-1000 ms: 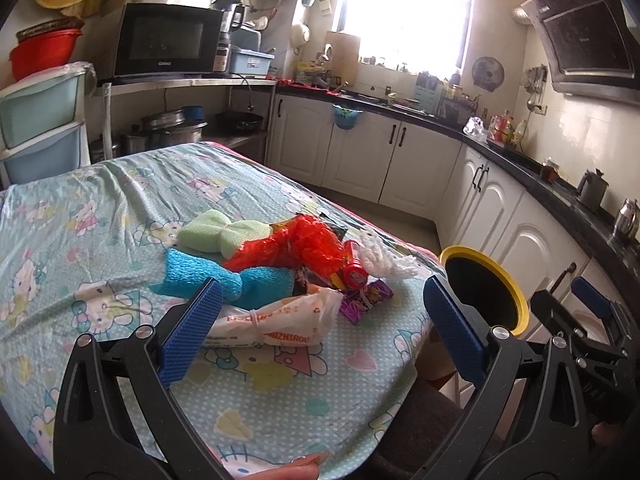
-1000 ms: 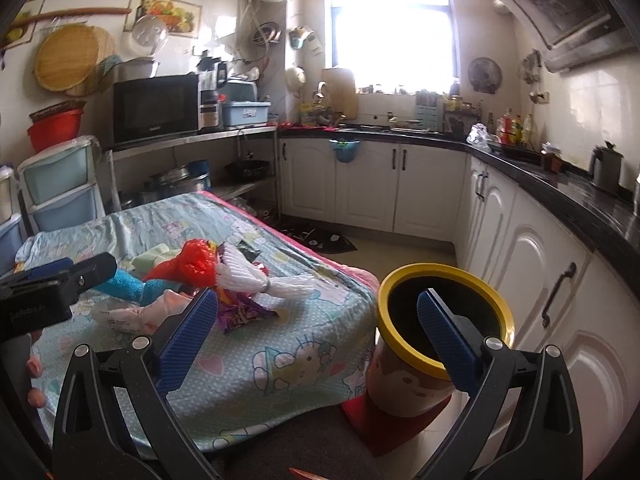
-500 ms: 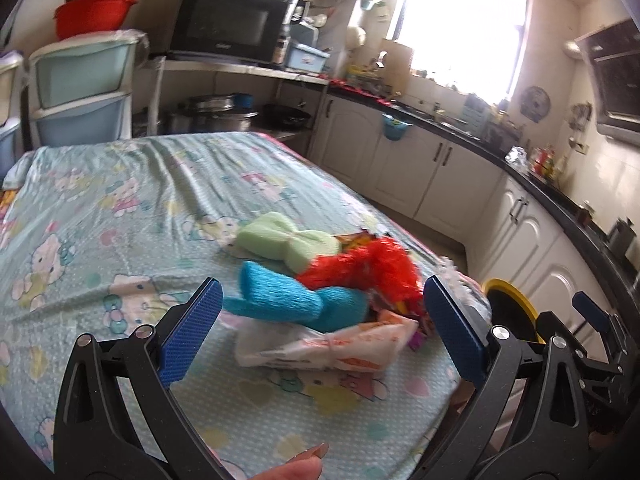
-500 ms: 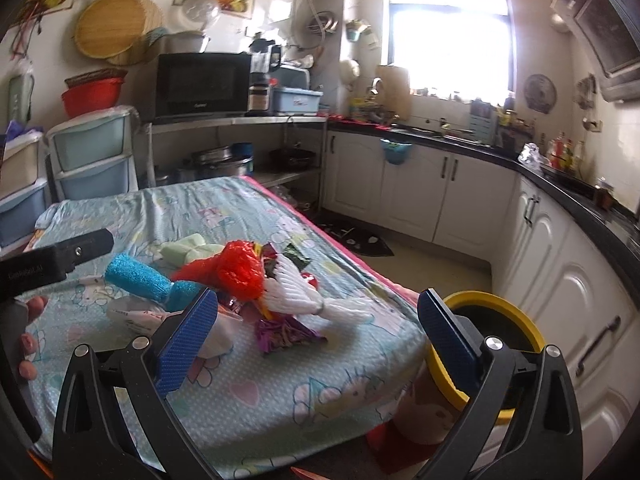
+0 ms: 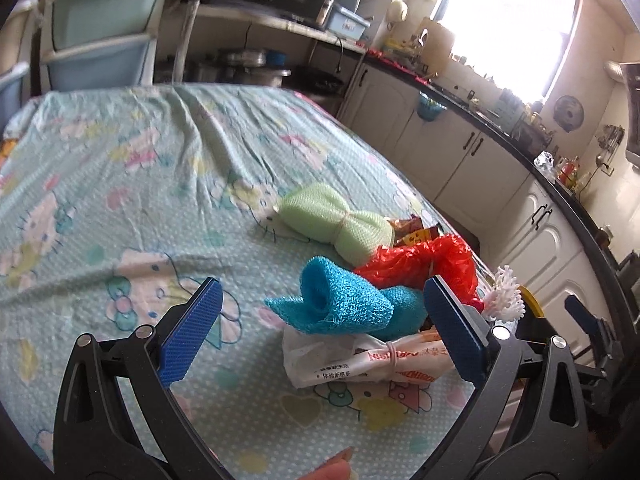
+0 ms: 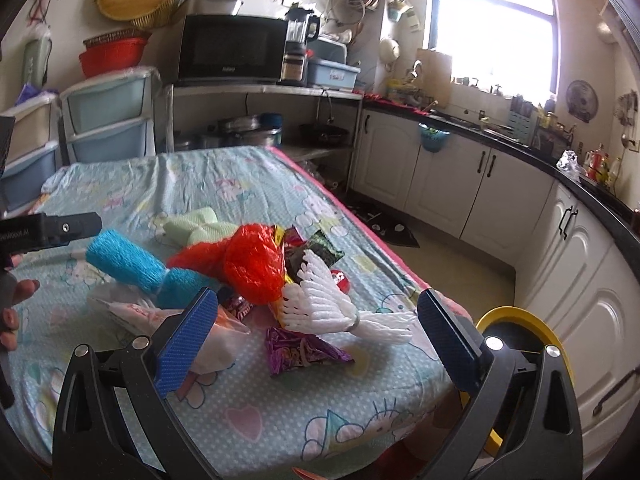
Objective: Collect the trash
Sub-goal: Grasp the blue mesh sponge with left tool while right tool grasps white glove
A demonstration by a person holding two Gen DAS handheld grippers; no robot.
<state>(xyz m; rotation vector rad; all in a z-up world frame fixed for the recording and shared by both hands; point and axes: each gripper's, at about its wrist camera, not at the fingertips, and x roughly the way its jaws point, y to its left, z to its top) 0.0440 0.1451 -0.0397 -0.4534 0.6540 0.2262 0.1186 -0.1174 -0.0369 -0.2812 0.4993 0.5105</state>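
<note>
Your right gripper [image 6: 316, 332] hangs wide open above the table's [image 6: 280, 412] near edge, nothing between its blue pads [image 6: 186, 342]. Ahead of you lies the heap: red plastic bag [image 6: 252, 266], white foam net [image 6: 336, 306], purple wrapper [image 6: 302, 352], blue mesh roll [image 6: 128, 264]. The yellow-rimmed bin [image 6: 520, 316] stands beside the table, to your right.

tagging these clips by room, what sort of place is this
A home kitchen, most likely: a black microwave oven on a shelf, white base cabinets under a dark countertop, and a cloth-covered table in the middle.
</note>
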